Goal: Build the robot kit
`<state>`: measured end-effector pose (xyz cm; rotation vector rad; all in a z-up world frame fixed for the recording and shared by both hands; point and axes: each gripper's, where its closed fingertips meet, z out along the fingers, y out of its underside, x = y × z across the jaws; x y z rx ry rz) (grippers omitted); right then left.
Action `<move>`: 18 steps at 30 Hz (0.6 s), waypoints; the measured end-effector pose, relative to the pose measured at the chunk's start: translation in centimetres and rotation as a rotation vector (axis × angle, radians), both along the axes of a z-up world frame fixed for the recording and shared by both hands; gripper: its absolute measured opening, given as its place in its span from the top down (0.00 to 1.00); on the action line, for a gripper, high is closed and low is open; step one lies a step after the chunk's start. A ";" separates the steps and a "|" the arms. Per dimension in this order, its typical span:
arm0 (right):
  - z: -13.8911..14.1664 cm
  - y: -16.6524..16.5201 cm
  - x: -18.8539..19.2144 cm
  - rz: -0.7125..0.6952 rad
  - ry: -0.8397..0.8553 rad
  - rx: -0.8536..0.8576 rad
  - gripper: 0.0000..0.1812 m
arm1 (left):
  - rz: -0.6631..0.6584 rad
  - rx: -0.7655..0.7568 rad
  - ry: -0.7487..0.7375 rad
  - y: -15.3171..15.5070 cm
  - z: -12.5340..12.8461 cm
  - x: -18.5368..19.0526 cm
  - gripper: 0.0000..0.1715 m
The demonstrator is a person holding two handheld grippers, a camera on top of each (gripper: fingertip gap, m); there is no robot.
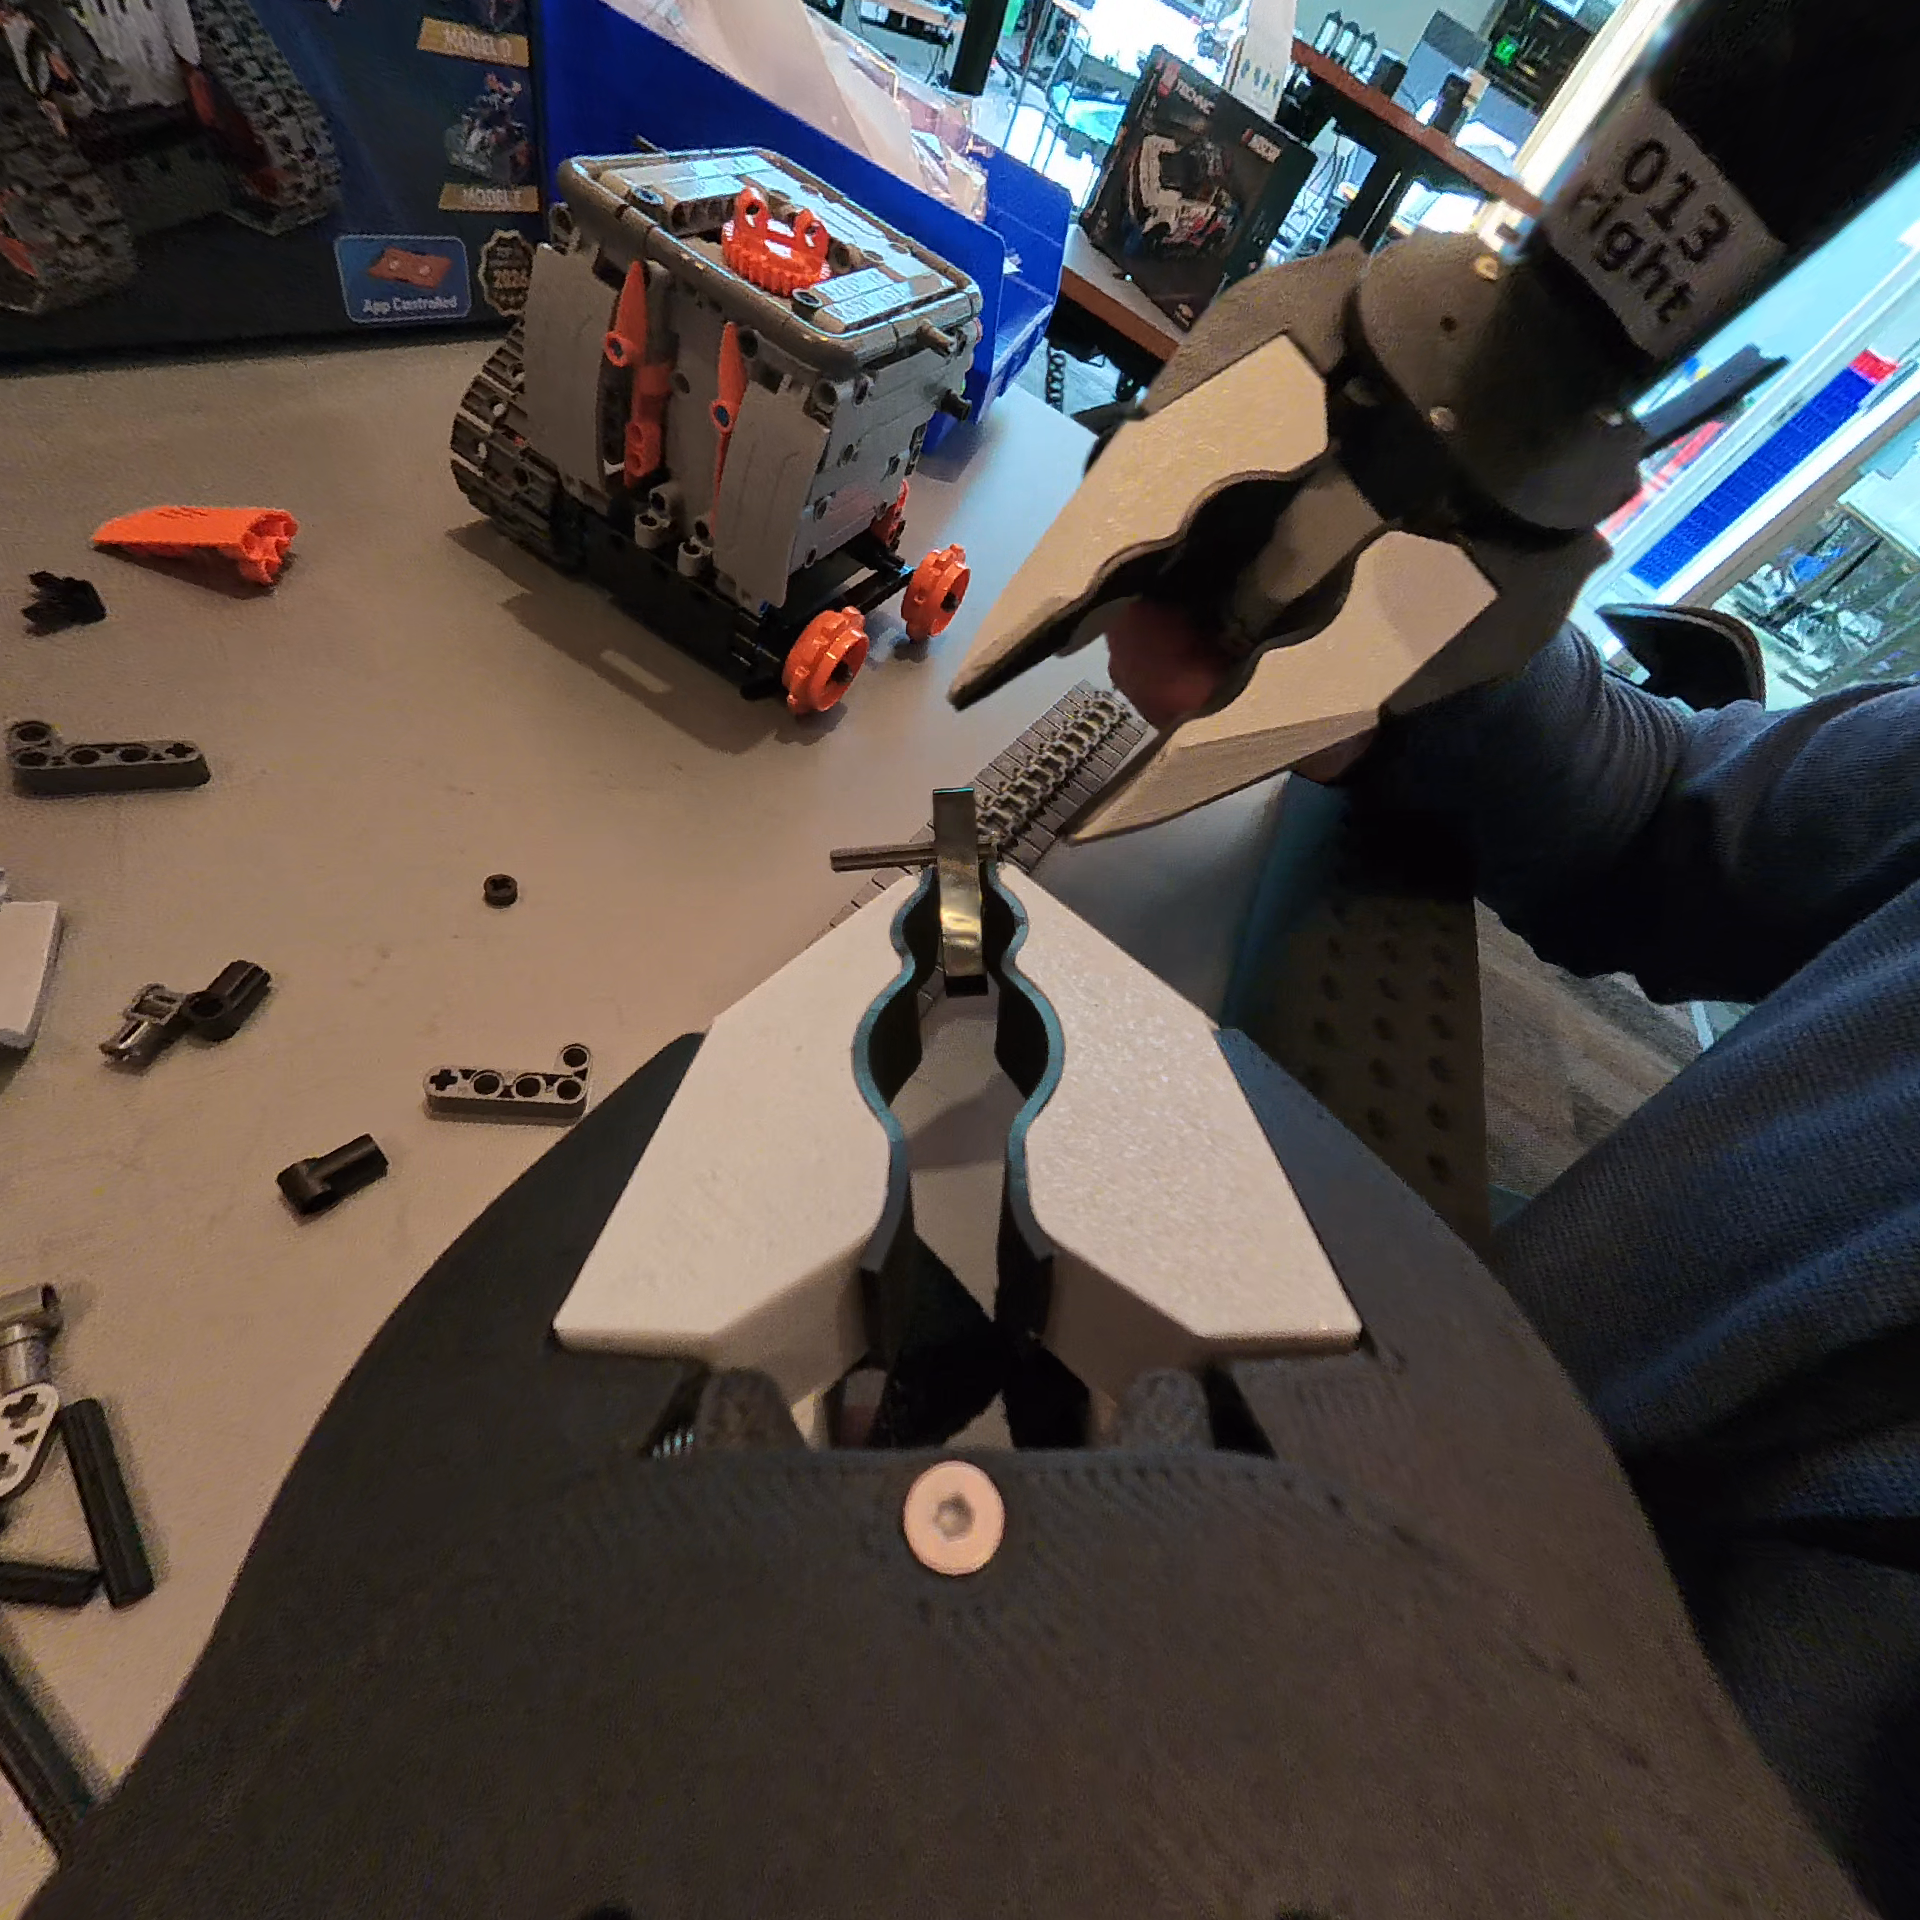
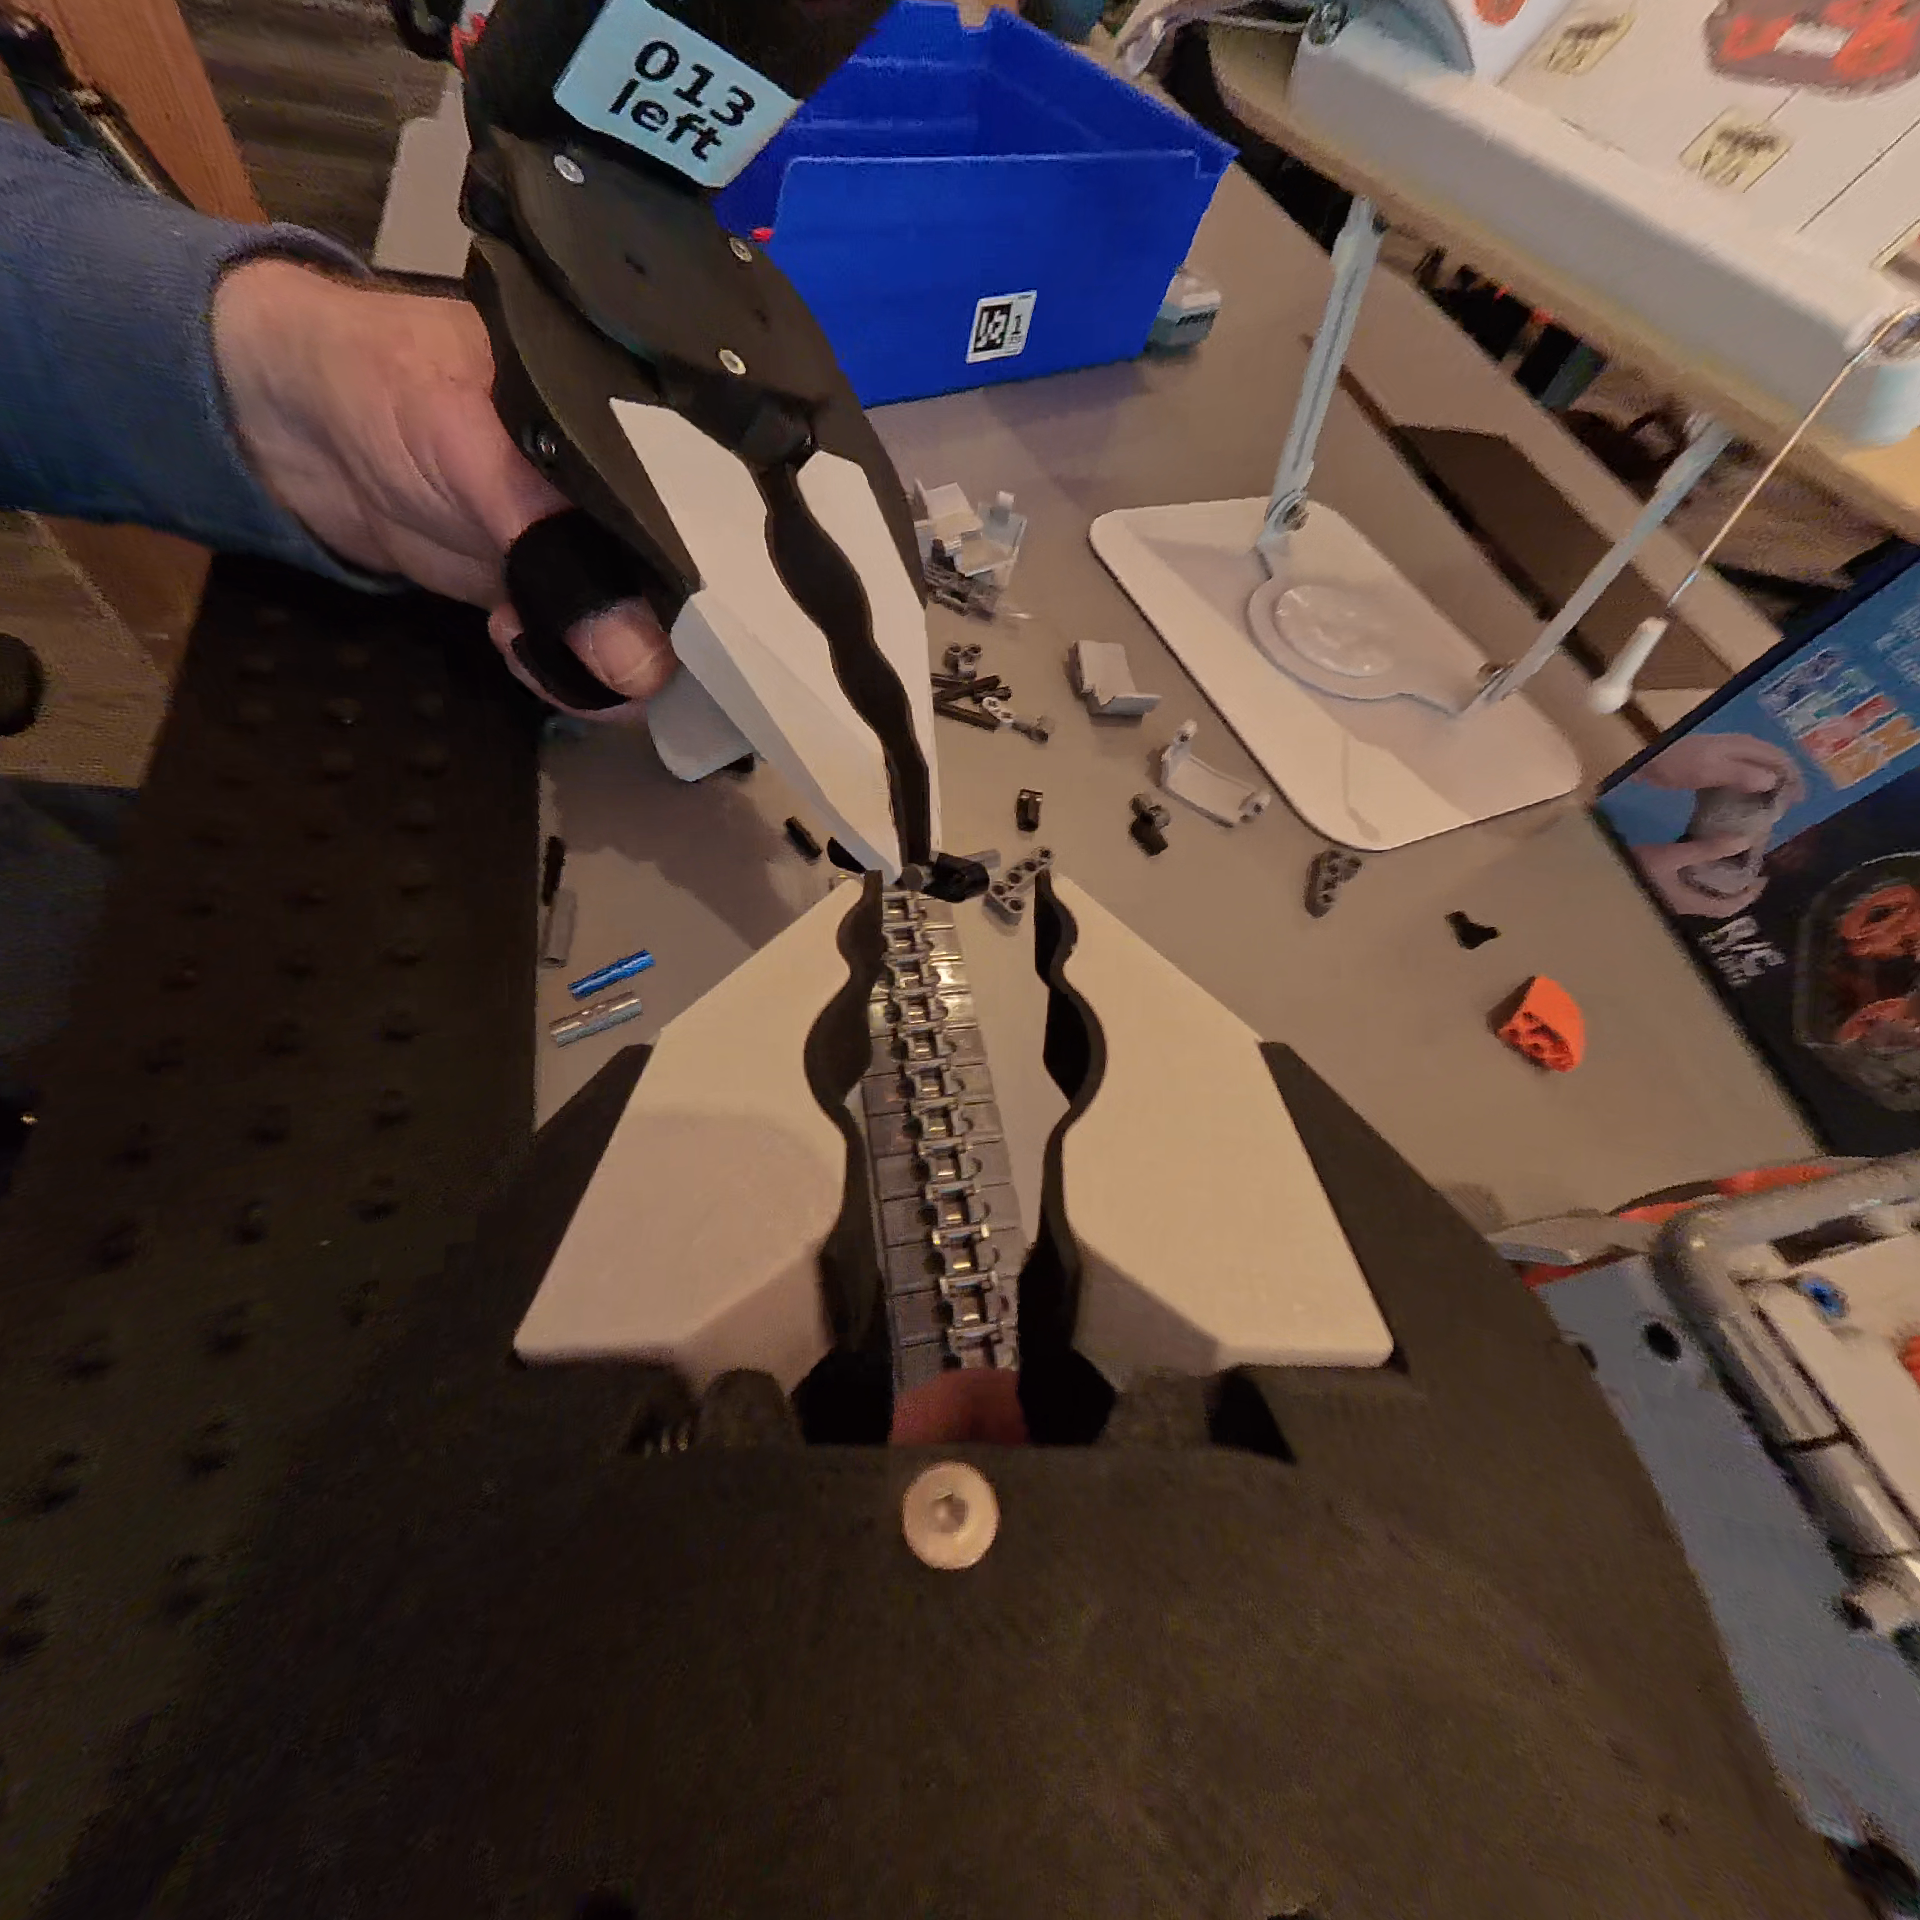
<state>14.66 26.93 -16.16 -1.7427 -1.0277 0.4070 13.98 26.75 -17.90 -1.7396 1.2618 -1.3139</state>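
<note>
My left gripper is shut on a small dark piece with a thin axle sticking out to the left. It holds the piece just above the near end of a grey track strip. In the right wrist view the left gripper comes down from the upper left, its tips on the black piece. My right gripper is open, and the track strip lies lengthwise between its fingers on the table. In the left wrist view the right gripper hangs open over the strip.
A grey and orange tracked model stands behind. Loose parts lie scattered, among them an orange wedge and grey beams. A blue bin, a white lamp base, printed boxes and a black perforated board surround the table. Only a small space, under 4 cm, lies between the two pairs of fingers.
</note>
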 end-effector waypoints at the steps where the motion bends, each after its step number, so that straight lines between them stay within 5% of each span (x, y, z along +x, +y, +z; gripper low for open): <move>1: -0.2 -0.1 -0.1 0.014 0.020 -0.030 0.86 | -0.011 0.005 -0.001 -0.2 0.1 0.0 0.96; 8: -1.4 -0.5 -0.4 0.063 0.056 -0.136 0.87 | -0.088 0.116 0.043 -1.6 -0.3 -0.5 0.96; 18: -3.3 -1.9 -2.2 0.164 0.015 -0.232 0.90 | -0.228 0.294 0.278 -2.7 -4.8 -5.1 0.96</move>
